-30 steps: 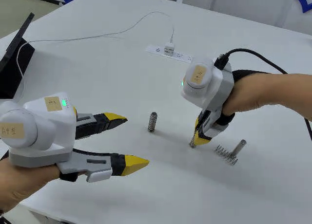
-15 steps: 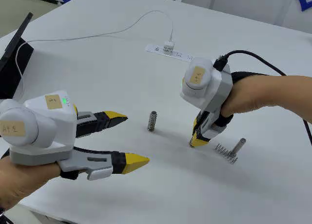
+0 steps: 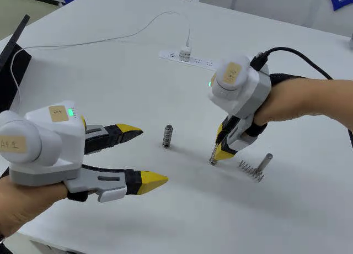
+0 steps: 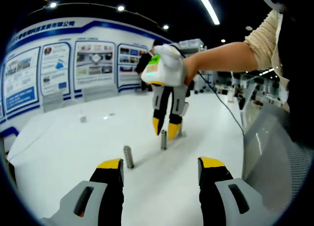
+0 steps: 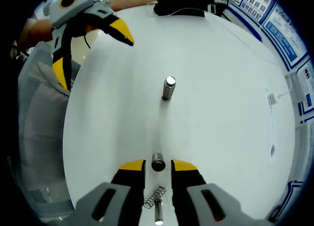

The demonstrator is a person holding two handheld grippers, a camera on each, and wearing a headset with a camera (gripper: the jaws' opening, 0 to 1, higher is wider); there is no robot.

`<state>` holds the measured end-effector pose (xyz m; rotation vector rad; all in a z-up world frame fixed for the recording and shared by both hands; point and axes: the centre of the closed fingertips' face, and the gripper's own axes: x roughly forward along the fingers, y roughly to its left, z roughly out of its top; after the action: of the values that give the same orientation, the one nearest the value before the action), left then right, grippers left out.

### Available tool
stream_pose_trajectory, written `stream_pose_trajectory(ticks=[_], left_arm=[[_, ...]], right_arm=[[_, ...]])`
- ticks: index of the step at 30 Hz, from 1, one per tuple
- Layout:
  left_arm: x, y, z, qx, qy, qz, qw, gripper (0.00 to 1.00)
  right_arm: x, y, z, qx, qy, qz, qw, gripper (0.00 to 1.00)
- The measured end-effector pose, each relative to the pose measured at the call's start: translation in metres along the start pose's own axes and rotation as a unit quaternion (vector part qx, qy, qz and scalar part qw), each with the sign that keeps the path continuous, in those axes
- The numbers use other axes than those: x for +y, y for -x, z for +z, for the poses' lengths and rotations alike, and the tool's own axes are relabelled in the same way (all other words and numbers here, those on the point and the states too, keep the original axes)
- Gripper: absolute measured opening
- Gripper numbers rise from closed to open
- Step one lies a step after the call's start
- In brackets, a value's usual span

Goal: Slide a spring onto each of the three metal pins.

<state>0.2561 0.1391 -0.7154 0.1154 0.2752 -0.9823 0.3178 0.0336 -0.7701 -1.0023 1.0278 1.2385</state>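
Holds the right hand-held gripper (image 3: 220,146) tip-down at a standing pin (image 3: 213,157) with a spring on it, jaws a little apart, one on each side of its top. Holds the left hand-held gripper (image 3: 153,156) spread wide and empty above the counter (image 3: 110,83). Shows a second spring-covered pin (image 3: 167,136) standing near, and a bare pin (image 3: 265,161) lying beside a loose spring (image 3: 251,170).

white workbench (image 3: 99,83) | power strip (image 3: 187,59) on it | blue-trimmed wall posters (image 4: 54,64) | ceiling strip light (image 4: 208,7)

This looks like a showroom hall. Blue display boards (image 4: 54,69) line the upper-left wall. Strip lights (image 4: 208,7) run overhead.
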Motion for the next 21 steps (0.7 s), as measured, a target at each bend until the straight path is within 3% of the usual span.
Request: stream_pose_trajectory(ticks=[12,21], left_arm=[[-0.002,-0.004,0.004,-0.002,-0.004,-0.007,1.0000,0.62],[-0.003,-0.005,0.006,-0.004,-0.007,-0.010,0.9999,0.62]], right_arm=[[0.010,0.019,-0.011,-0.016,-0.015,-0.018,0.9996,0.22],[0.020,0.022,-0.025,-0.019,-0.033,-0.023,0.9990,0.22]])
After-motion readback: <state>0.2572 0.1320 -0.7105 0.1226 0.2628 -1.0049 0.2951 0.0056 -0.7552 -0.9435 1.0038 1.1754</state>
